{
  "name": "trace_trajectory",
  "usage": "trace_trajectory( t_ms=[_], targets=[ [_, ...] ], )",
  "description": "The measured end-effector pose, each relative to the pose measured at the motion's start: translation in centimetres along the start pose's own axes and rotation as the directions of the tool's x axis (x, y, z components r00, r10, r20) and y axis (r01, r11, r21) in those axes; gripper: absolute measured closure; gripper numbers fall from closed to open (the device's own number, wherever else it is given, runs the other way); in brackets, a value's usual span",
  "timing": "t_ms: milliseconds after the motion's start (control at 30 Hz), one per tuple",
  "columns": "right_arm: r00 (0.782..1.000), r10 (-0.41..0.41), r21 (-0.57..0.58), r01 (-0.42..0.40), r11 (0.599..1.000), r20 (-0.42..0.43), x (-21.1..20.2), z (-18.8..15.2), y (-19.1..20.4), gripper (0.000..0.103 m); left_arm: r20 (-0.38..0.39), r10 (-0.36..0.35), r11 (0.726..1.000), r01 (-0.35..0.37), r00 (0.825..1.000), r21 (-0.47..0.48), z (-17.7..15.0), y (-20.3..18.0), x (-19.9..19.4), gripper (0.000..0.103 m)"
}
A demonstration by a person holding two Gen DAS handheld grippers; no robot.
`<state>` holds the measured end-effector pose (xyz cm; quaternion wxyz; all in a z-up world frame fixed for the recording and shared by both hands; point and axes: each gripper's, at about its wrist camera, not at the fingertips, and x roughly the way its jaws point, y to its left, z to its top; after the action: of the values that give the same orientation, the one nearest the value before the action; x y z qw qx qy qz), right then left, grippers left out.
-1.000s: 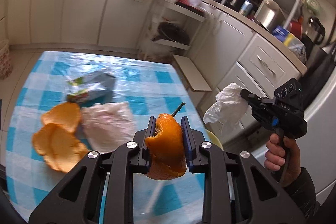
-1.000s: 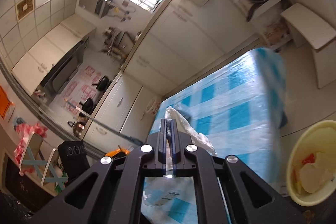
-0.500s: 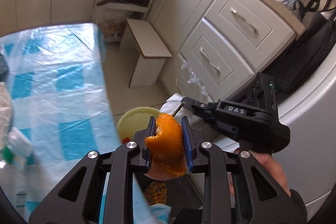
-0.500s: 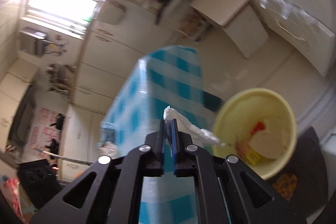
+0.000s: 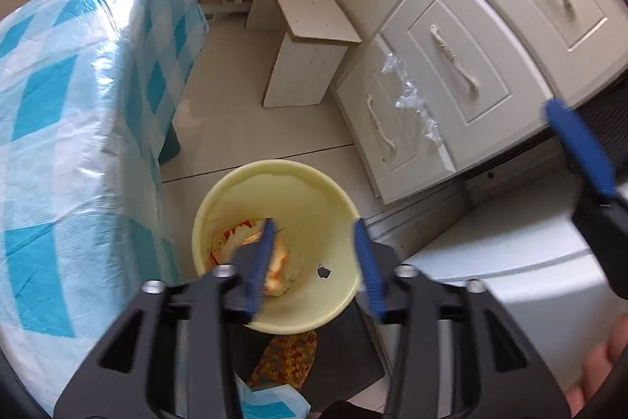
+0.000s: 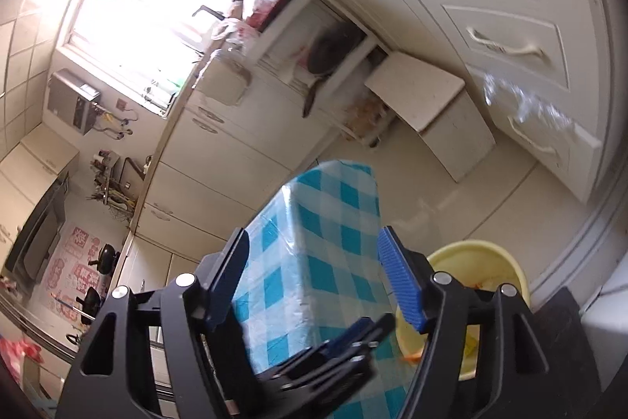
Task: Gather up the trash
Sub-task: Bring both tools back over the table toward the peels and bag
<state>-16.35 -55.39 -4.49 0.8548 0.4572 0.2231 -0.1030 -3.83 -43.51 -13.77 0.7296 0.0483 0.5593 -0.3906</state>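
Observation:
A pale yellow trash bin [image 5: 329,207] stands on the floor beside the table; it also shows in the right wrist view [image 6: 482,254]. Orange peel and white scraps [image 5: 276,266] lie in its bottom. My left gripper [image 5: 314,262] is open and empty, right above the bin's mouth. My right gripper [image 6: 314,281] is open and empty, held above the table's end next to the bin. One of its blue pads [image 5: 577,148] shows at the right of the left wrist view.
The table with a blue-and-white checked cloth [image 5: 70,128] is left of the bin. A low white stool [image 5: 310,38] and white drawers [image 5: 471,65] stand beyond it. A white appliance [image 5: 510,262] is at the right. A dark mat [image 5: 341,356] lies under the bin.
Both grippers swung from the table to the bin and opened. The orange peel left my left gripper and the white plastic left my right gripper; peel and white scraps now lie in the bin.

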Motion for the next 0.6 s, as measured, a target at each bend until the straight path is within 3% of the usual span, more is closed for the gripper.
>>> trace_trajectory(
  t_ms=[200, 367, 500, 600],
  targets=[
    [0.999, 0.027, 0.040, -0.026, 0.999, -0.027, 0.9, 0.1, 0.0, 0.036, 0.022, 0.007, 1.000, -0.007, 1.000, 0.016, -0.3, 0.8, -1.6, 0.051],
    [0.998, 0.043, 0.022, -0.042, 0.999, -0.041, 1.6, -0.3, 1.8, 0.036, 0.070, 0.045, 0.998, -0.048, 0.997, 0.036, -1.3, 3.0, -5.7, 0.044],
    [0.996, 0.051, -0.012, -0.052, 0.999, -0.066, 2.9, -1.2, 3.8, 0.036, 0.152, 0.113, 0.989, -0.126, 0.982, 0.080, -3.3, 6.5, -11.7, 0.031],
    [0.993, 0.056, -0.046, -0.062, 0.997, -0.105, 4.2, -2.3, 5.6, 0.036, 0.213, 0.175, 0.977, -0.196, 0.961, 0.079, -4.7, 9.9, -16.4, 0.024]
  ],
)
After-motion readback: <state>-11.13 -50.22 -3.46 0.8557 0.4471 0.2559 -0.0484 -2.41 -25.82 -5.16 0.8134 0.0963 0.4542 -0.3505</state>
